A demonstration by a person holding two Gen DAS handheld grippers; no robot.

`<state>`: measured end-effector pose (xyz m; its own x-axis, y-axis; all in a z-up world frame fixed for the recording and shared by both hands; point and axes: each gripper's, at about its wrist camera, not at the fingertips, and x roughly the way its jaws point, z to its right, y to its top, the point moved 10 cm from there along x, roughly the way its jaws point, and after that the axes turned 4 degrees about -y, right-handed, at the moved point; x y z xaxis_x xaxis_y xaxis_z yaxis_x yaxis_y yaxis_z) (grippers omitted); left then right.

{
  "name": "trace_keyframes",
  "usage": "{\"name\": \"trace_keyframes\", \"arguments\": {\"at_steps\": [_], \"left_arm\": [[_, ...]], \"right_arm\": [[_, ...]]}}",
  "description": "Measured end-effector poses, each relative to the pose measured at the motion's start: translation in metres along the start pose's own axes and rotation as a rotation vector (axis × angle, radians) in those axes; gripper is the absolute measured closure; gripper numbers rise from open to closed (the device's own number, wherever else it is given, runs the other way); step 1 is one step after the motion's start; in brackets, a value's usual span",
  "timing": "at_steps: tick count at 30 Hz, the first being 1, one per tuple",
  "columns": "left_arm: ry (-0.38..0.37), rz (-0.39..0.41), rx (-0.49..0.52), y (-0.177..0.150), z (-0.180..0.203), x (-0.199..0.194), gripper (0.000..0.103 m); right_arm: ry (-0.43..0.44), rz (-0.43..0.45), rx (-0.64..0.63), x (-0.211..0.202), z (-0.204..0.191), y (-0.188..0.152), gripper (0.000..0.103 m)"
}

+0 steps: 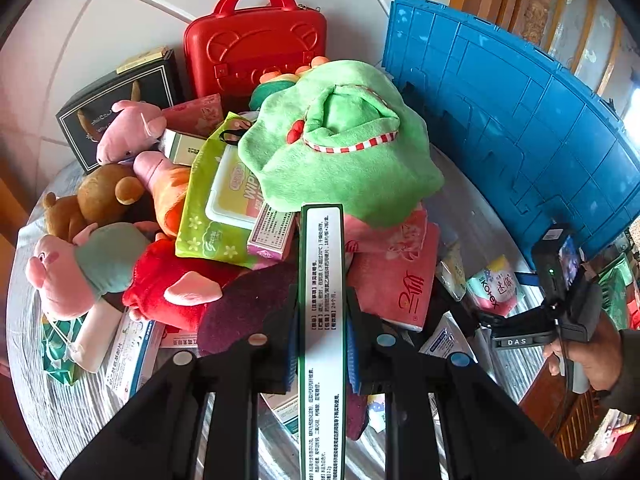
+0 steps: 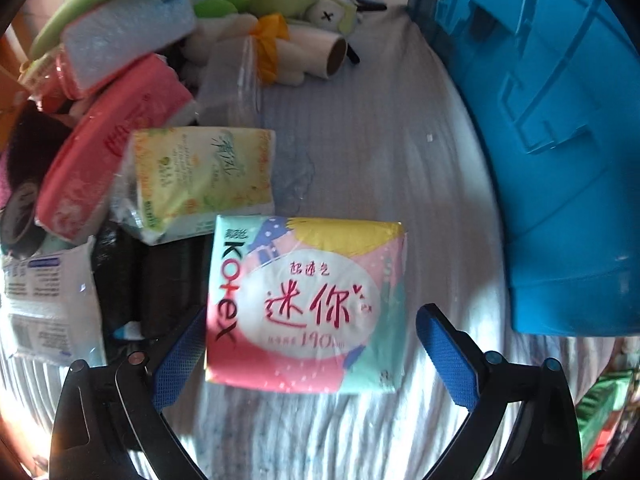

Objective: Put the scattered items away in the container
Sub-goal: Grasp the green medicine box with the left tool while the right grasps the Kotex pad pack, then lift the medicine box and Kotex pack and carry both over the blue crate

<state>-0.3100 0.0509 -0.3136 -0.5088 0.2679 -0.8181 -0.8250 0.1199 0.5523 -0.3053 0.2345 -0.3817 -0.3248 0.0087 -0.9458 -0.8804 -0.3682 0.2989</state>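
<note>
My left gripper is shut on a narrow white box with green edges, held above the pile with its printed side facing the camera. The blue container stands on the right of the bed; its ribbed wall also fills the right of the right wrist view. My right gripper is open and points steeply down, its blue pads on either side of a pastel Kotex pack lying flat on the sheet. The pads do not touch the pack. A hand holds that gripper at the far right.
A heap of plush toys, a green plush, a wipes pack, a red case and a black box lies left of the container. A yellow tissue pack and a pink pack sit just left of the Kotex pack.
</note>
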Motion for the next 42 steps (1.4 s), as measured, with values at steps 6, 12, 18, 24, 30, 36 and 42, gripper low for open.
{"name": "trace_keyframes", "arguments": {"at_steps": [6,12,18,24,30,36,42], "left_arm": [[0.004,0.004,-0.007,-0.002,-0.004,-0.004,0.084],[0.009,0.009,-0.012,-0.002,-0.006,-0.007,0.084],[0.012,0.025,-0.013,0.002,-0.006,-0.016,0.084],[0.022,0.054,-0.015,0.011,-0.007,-0.034,0.084],[0.042,0.091,-0.02,0.028,-0.009,-0.057,0.084],[0.057,0.138,-0.011,0.049,-0.004,-0.082,0.084],[0.063,0.189,-0.004,0.072,0.009,-0.104,0.084]], "right_arm": [[0.017,-0.023,0.003,0.006,0.0,-0.002,0.016],[0.014,-0.023,-0.011,-0.003,-0.002,0.0,0.025],[0.026,0.008,-0.017,-0.029,-0.002,0.008,0.025],[0.047,0.072,-0.031,-0.074,-0.005,0.025,0.025],[0.083,0.145,-0.04,-0.124,-0.01,0.04,0.025],[0.123,0.224,-0.05,-0.178,-0.012,0.06,0.025],[0.156,0.307,-0.064,-0.228,-0.003,0.077,0.025]]}}
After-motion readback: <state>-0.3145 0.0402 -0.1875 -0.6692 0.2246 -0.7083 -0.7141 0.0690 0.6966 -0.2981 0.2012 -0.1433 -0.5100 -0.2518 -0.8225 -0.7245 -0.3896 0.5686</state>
